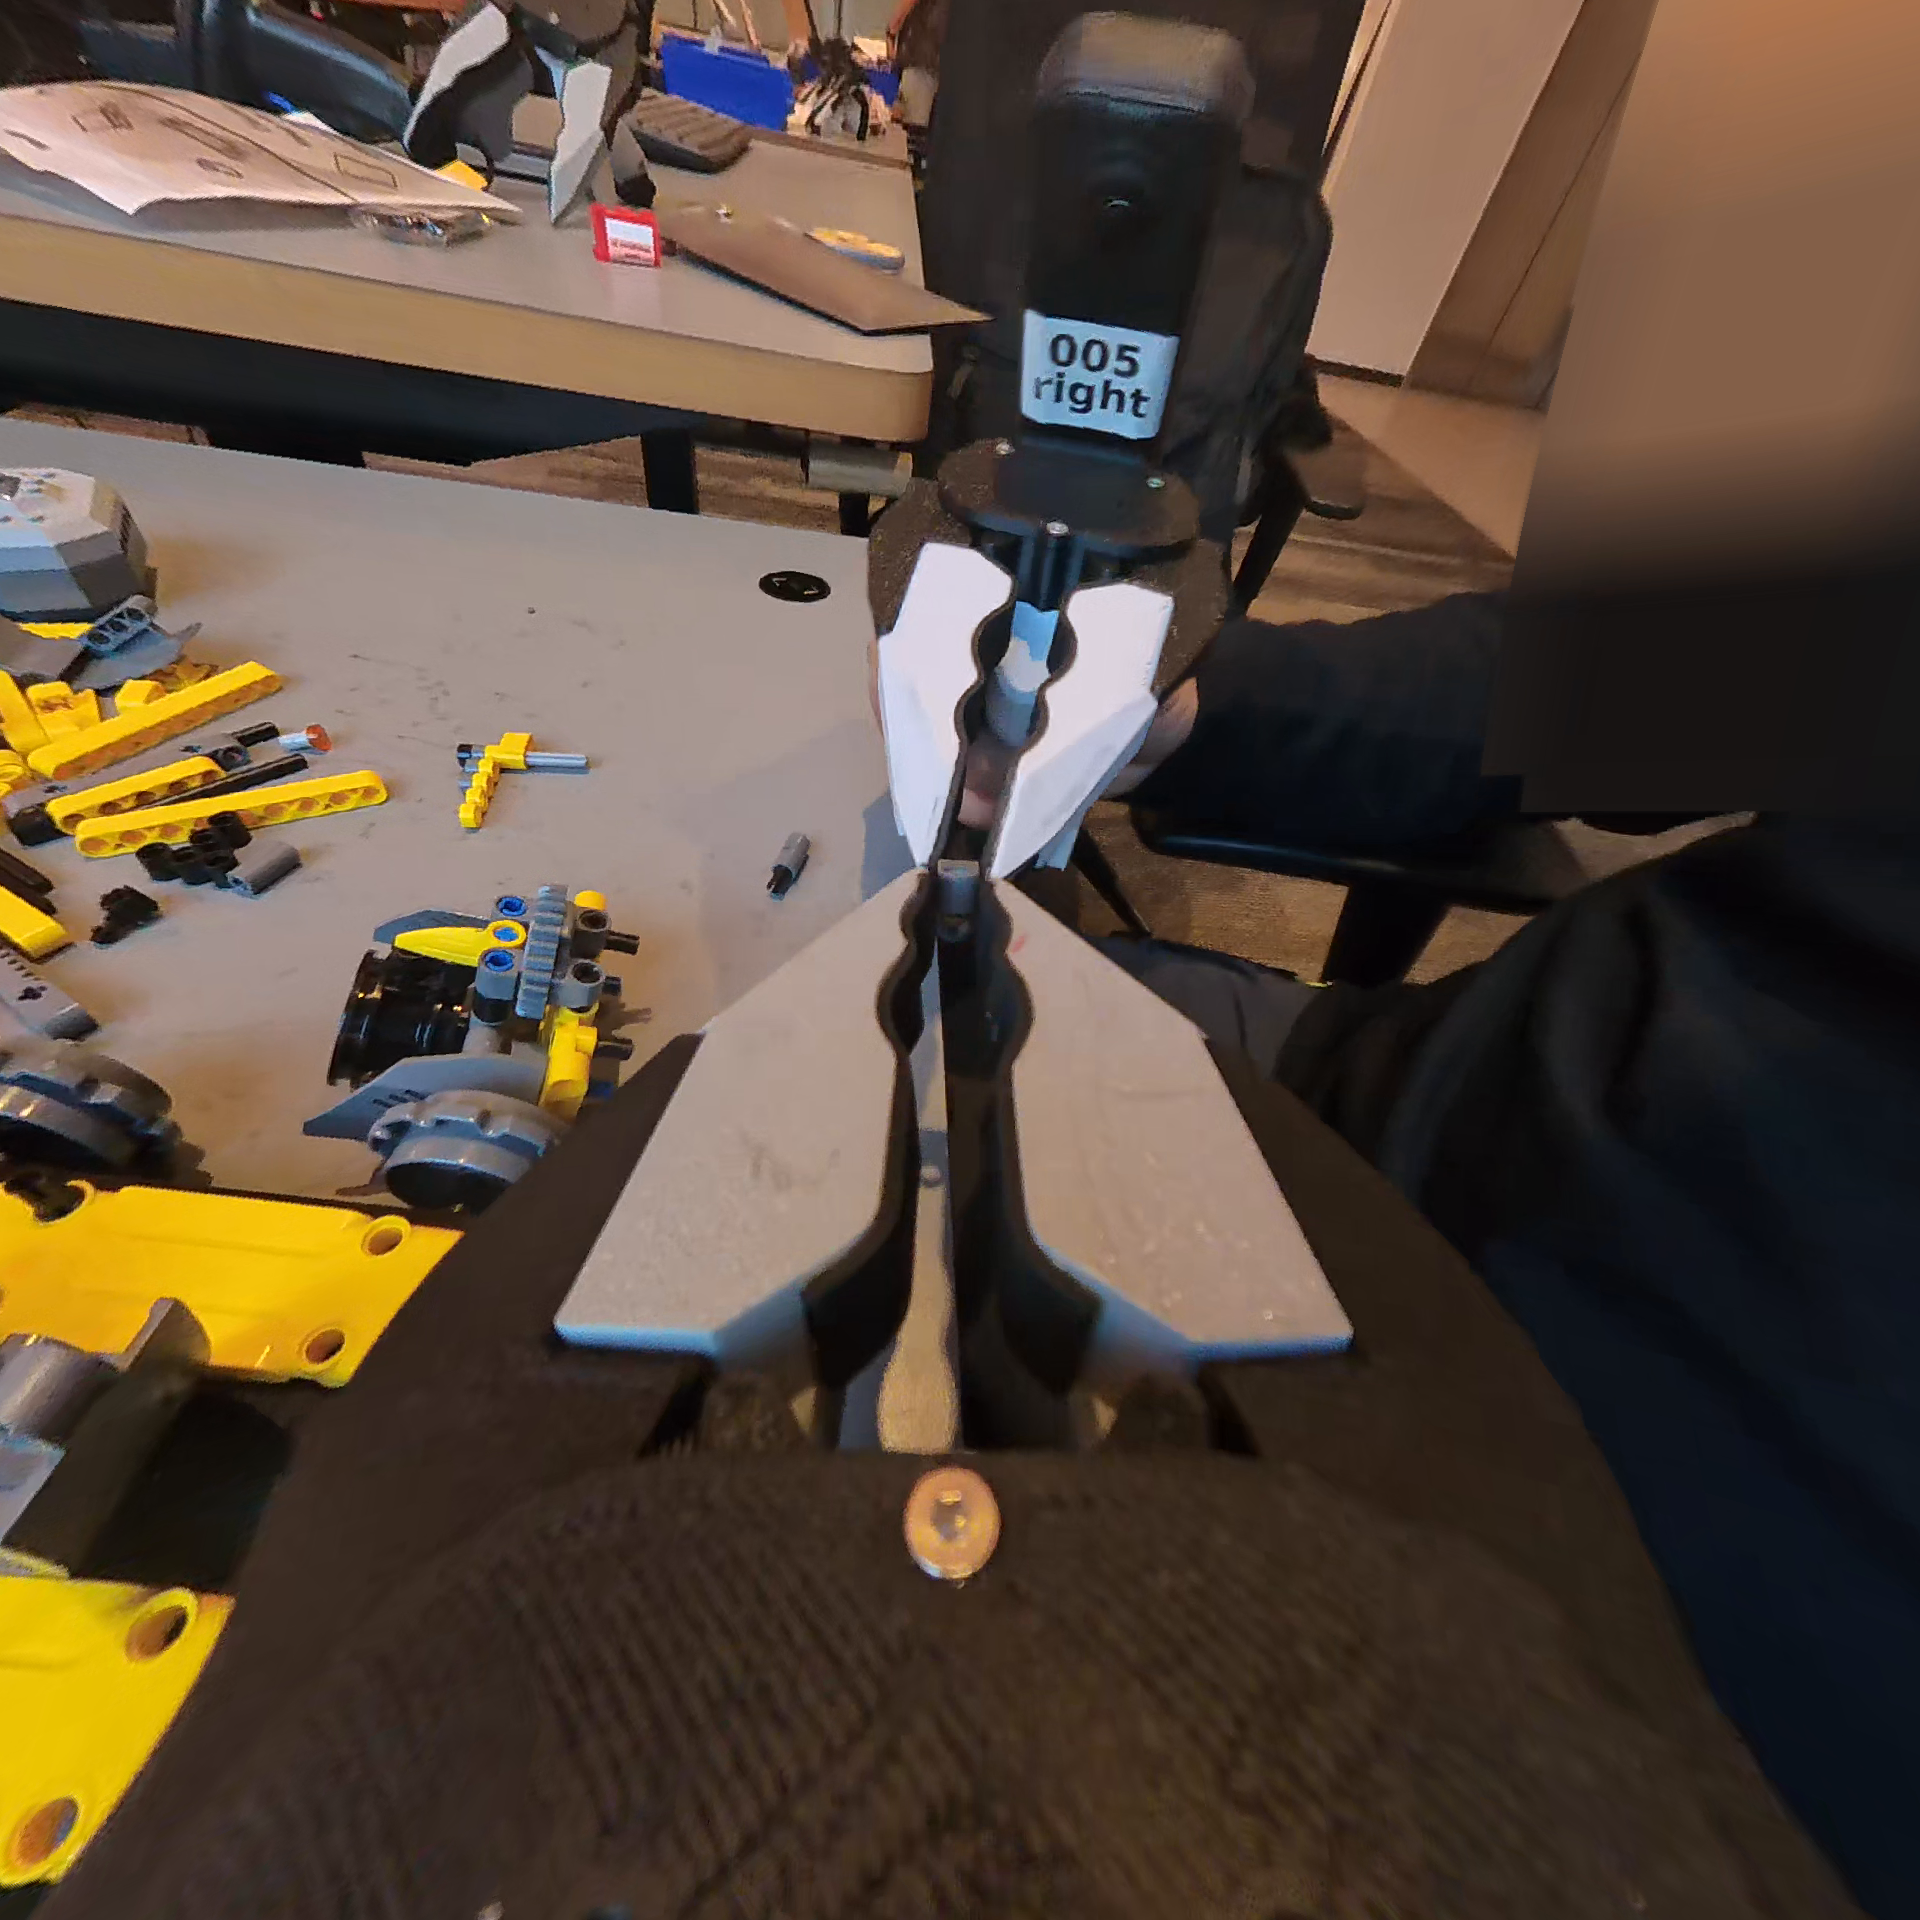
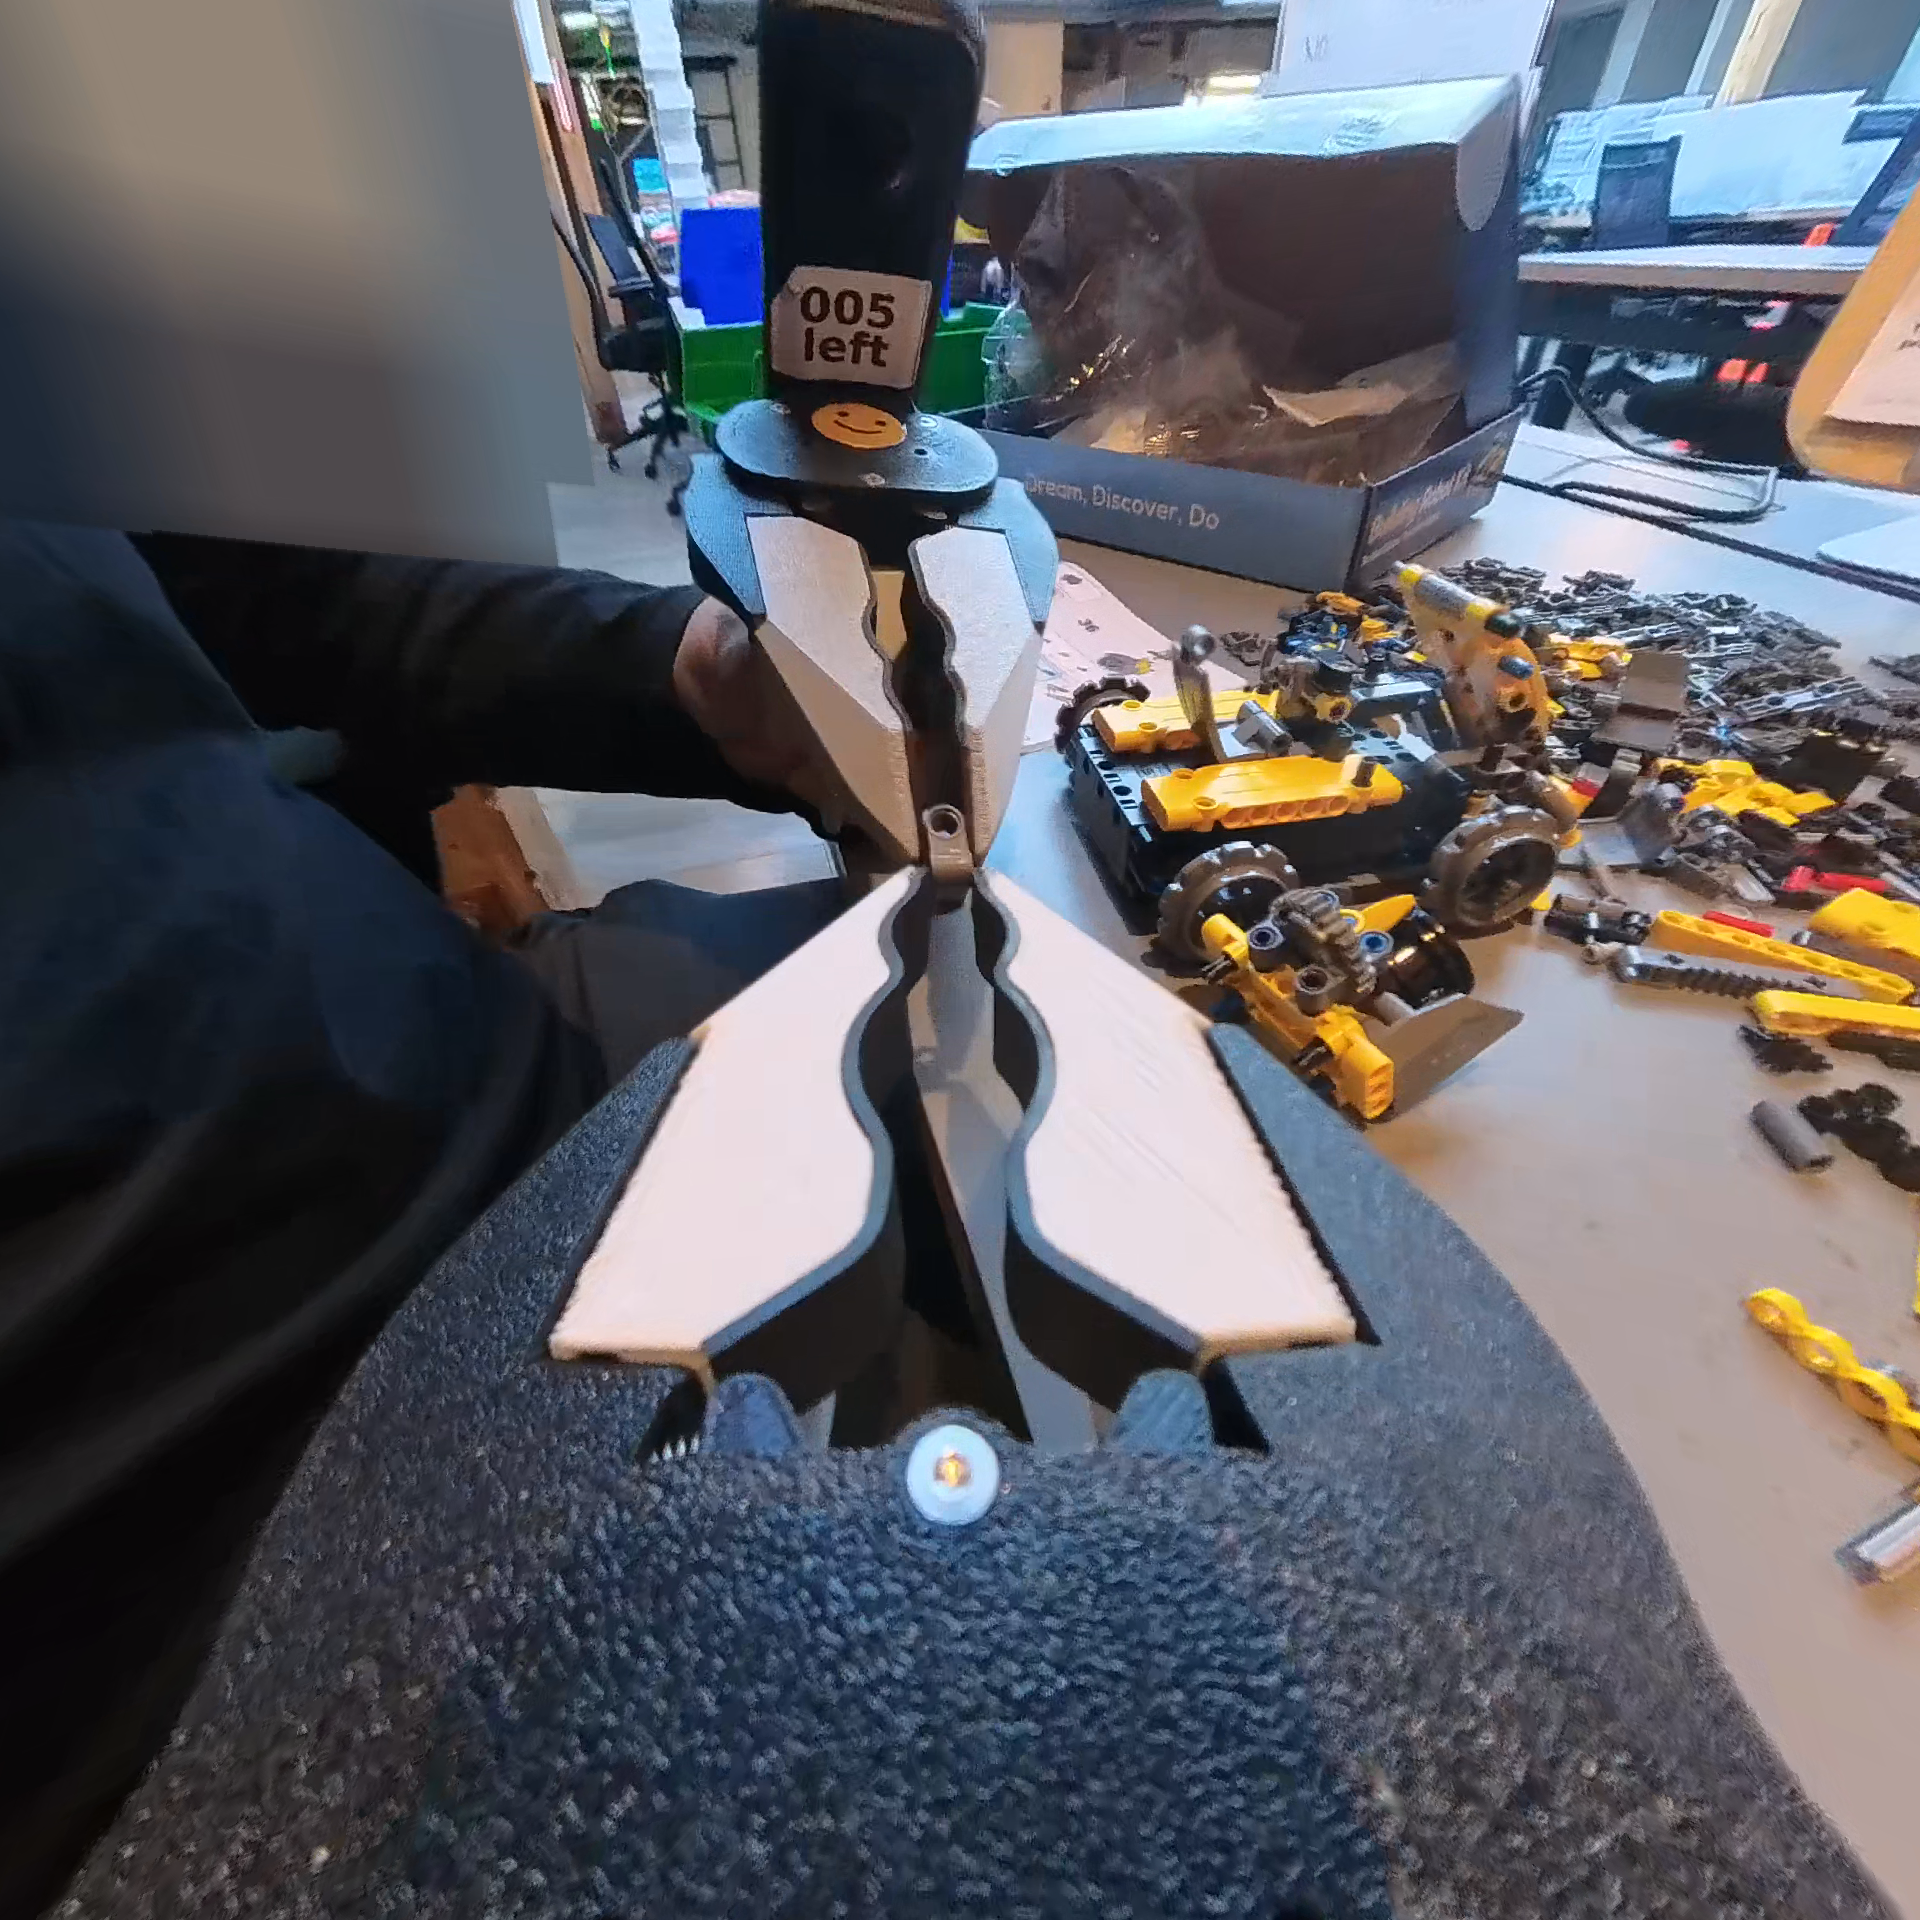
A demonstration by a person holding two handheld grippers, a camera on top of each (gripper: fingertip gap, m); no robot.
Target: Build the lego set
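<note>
My left jaws (image 1: pixel 958 878) and right jaws (image 2: pixel 948 873) meet tip to tip, both pinching one small grey connector piece (image 2: pixel 945 840) above the tabletop (image 1: pixel 623 665) edge. Yellow beams (image 1: pixel 229 805) lie at nine o'clock.

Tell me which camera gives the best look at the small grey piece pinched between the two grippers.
The right wrist view: the grey piece faces the camera, its round hole visible, where the right gripper and left gripper meet tip to tip. The left wrist view shows only a dim end of it.
</note>
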